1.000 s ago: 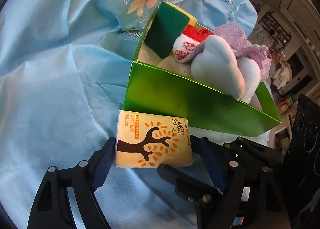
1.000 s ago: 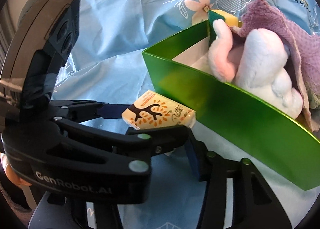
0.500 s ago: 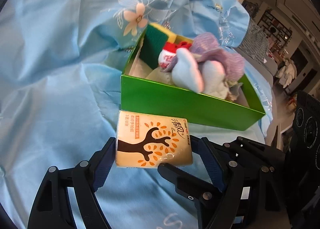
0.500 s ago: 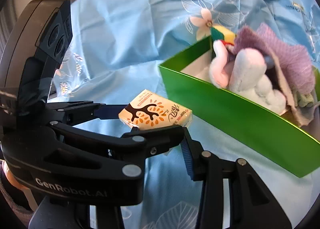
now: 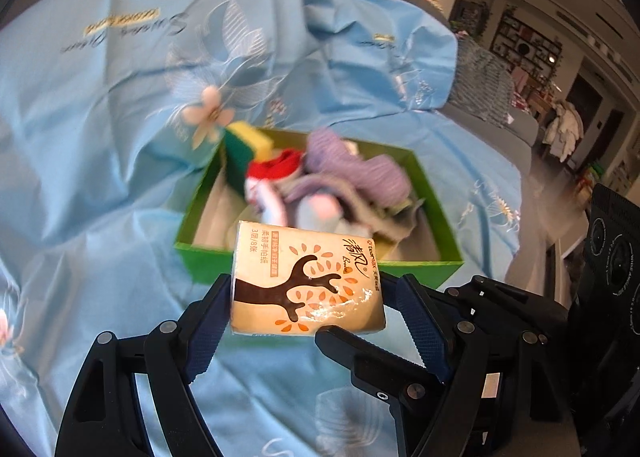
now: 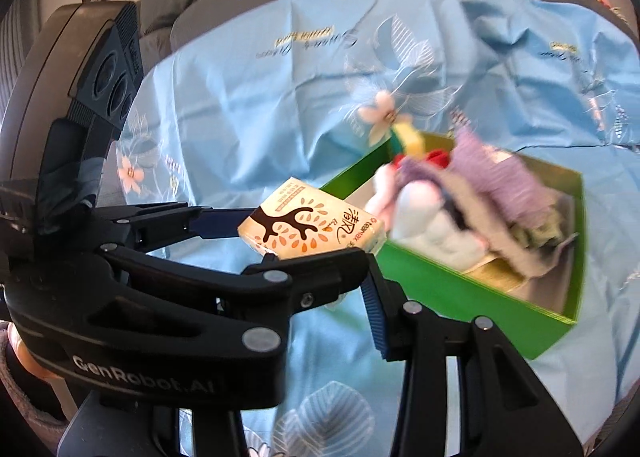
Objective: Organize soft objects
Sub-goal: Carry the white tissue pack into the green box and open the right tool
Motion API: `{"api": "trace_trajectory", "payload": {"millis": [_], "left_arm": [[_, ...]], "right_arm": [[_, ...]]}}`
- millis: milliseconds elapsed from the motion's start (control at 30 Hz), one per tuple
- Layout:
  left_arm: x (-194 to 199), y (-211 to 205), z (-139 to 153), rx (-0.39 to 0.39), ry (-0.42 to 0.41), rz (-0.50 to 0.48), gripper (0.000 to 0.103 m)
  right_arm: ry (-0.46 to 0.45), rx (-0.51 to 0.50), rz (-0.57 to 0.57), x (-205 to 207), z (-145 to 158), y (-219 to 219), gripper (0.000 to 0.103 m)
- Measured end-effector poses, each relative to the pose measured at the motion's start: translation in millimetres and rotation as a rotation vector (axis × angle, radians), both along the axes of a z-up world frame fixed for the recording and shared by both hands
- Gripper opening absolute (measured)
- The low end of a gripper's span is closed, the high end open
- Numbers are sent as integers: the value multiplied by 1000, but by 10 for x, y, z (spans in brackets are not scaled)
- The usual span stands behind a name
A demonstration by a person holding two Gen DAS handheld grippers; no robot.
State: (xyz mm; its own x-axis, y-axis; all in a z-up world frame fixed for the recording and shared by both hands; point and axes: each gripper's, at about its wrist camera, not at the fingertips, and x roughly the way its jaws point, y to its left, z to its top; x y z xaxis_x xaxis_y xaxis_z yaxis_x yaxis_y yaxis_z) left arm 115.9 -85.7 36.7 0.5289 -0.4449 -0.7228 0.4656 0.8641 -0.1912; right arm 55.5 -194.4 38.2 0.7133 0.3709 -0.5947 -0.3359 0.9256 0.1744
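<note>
Above blue cloth, left gripper apparently clamps tissue pack.

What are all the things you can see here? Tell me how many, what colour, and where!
Pocket tissue pack with a brown tree print: one, cream and orange, gripped between both grippers, lifted in front of the box.
Open cardboard box: one, shiny green, on the sheet.
Kitchen sponge: one, yellow and green, upright in the box's far corner.
Red-and-white soft item: one, in the box; too blurred to name.
Knitted cloth: one, purple, draped over the pile.
Plush toy: one, white, pink and pale blue, in the box.
Printed sheet: one, light blue with flowers, under everything.
Left gripper: black, blue pads, clamping the pack's sides.
Right gripper: black, blue pads, clamping the same pack.
</note>
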Motion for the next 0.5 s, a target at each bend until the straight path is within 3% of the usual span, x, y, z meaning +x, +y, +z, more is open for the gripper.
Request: {"api": "trace_trajectory", "payload": {"millis": [500], "left_arm": [[449, -669, 216, 42, -39, -56, 82]], "right_arm": [[-57, 77, -88, 376, 229, -659, 41]]}}
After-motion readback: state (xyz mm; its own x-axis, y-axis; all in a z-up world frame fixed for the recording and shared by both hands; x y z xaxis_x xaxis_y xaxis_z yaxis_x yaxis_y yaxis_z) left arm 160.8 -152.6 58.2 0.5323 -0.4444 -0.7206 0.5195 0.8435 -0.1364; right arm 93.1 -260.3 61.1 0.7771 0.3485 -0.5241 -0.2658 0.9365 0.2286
